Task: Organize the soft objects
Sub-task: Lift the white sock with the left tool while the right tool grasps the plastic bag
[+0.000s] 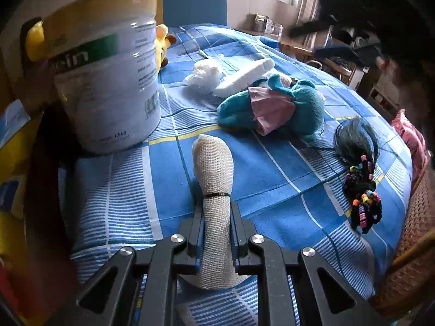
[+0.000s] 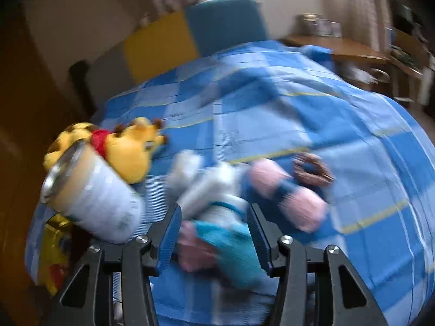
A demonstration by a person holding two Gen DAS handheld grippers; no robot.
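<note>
A blue checked cloth (image 1: 272, 168) covered the surface; a tall tin (image 1: 108, 68) stood on it, left. The left tool (image 1: 216, 212) was clamped on a beige bandage roll (image 1: 214, 168). The right tool (image 2: 214, 233) hung apart around a blurred teal plush (image 2: 231, 244)

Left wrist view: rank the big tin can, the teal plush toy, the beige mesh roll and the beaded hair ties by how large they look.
1. Tin can, though nearness to the camera inflates it.
2. Teal plush toy.
3. Beige mesh roll, also close.
4. Beaded hair ties.
</note>
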